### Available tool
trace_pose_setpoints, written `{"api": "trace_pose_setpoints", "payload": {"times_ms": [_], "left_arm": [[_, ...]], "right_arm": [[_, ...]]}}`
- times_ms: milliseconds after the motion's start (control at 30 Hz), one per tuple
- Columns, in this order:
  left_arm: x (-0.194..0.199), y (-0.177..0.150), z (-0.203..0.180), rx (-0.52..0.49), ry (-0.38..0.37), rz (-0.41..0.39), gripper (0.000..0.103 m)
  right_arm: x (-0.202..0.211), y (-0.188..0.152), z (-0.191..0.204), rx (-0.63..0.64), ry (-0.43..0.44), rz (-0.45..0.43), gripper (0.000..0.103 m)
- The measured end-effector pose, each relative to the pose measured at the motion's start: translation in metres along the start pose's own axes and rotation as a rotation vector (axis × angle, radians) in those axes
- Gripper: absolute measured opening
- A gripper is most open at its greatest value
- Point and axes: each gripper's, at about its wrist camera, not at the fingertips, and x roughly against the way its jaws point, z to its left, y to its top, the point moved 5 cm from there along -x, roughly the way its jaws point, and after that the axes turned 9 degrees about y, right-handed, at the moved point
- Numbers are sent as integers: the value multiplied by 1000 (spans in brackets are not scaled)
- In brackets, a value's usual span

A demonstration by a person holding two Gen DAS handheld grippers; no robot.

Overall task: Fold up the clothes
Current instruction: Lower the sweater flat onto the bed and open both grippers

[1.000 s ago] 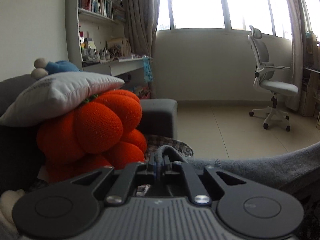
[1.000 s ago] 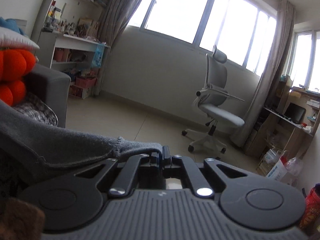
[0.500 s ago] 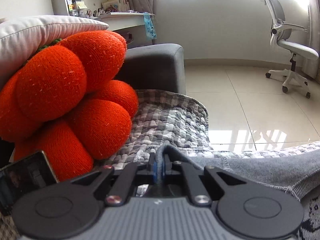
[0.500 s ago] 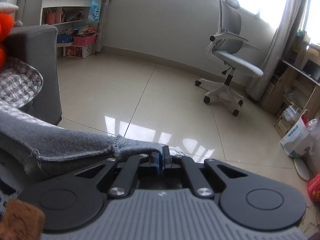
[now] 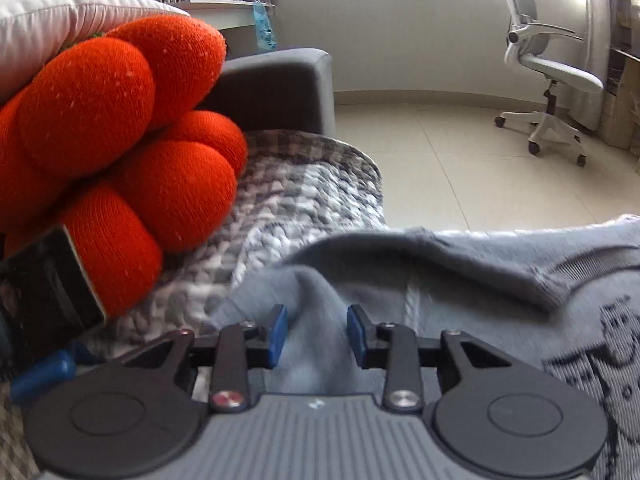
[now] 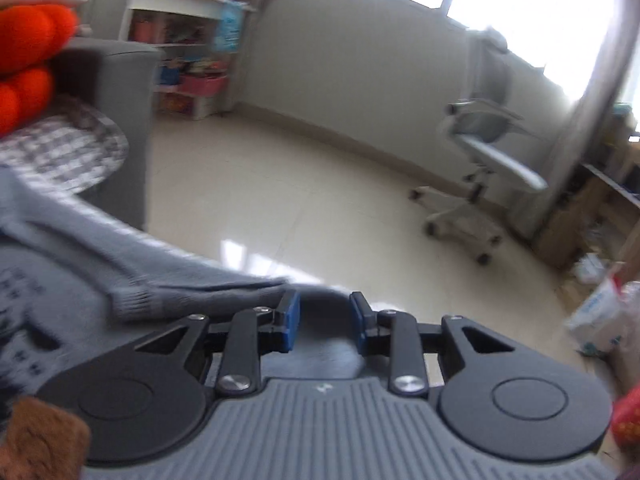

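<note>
While a grey sweater (image 5: 460, 280) is lying crumpled on a checked blanket (image 5: 296, 184) over the sofa seat, the left gripper (image 5: 316, 334) is hovering above its folds with jaws spread, gripping nothing. At the garment's far edge, the right gripper (image 6: 324, 322) is likewise gaping and empty beside the cuff (image 6: 132, 300). An orange plush cushion (image 5: 120, 120) is sitting nearby.

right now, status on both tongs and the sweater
Left tongs open, sweater between jaws. Right tongs open, beside sweater. Orange plush close left.
</note>
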Motion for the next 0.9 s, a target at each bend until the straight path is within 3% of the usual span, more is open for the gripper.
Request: {"api": "trace_pose_setpoints", "payload": {"times_ms": [33, 67, 133, 300, 400, 467, 533, 633, 733, 900], "left_arm": [[7, -8, -1, 4, -7, -8, 34], [14, -16, -2, 9, -12, -17, 34], [25, -23, -4, 21, -37, -30, 34], [29, -19, -15, -10, -62, -38, 34], [31, -16, -22, -30, -76, -42, 34], [32, -14, -27, -43, -85, -45, 35], [34, -12, -31, -56, -95, -48, 35], [33, -11, -36, -53, -122, -40, 36], [32, -14, -35, -14, -130, -10, 36], [73, -40, -2, 76, -116, 8, 39]], "right_arm": [[2, -3, 12, 26, 53, 9, 31], [4, -6, 24, 51, 105, 18, 22], [5, -8, 43, 86, 184, 25, 20], [-19, 39, 40, 3, 96, -67, 20], [-13, 58, 10, -211, -37, -190, 25], [0, 58, -3, -305, -16, -231, 25], [12, 50, -2, -269, 10, -233, 25], [28, 28, -4, -188, -19, -194, 27], [44, 6, -9, -198, 7, -156, 27], [98, -41, -8, -260, 90, -157, 37]]}}
